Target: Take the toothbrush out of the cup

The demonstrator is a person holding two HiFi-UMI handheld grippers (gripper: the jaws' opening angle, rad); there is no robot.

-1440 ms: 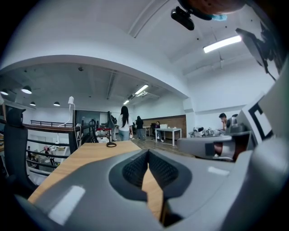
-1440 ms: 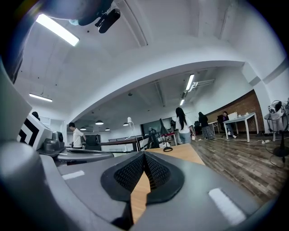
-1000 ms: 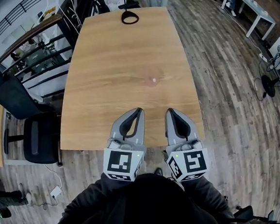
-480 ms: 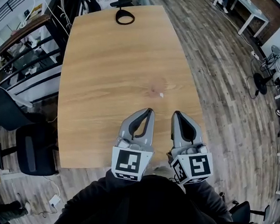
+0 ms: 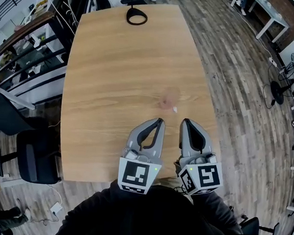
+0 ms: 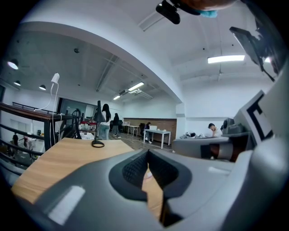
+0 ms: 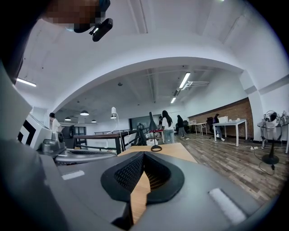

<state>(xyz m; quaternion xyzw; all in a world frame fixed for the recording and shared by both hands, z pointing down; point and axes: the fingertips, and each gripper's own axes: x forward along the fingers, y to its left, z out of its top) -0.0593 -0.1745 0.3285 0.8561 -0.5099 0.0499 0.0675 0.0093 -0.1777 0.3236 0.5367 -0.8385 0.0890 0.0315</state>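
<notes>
from the head view, my left claw (image 5: 159, 121) and right claw (image 5: 185, 122) hang side by side over the near edge of the wooden counter (image 5: 120, 76), both pressed together and pinching nothing, with a white speck (image 5: 174, 109) just ahead of them and a black ring (image 5: 137, 17) at the far end. the left gripper view shows my pads meeting over the wood, with two people (image 6: 105, 122) standing beyond the counter. the right gripper view shows closed pads too, the black ring straight ahead; where the toothbrush and cup are i cannot tell.
</notes>
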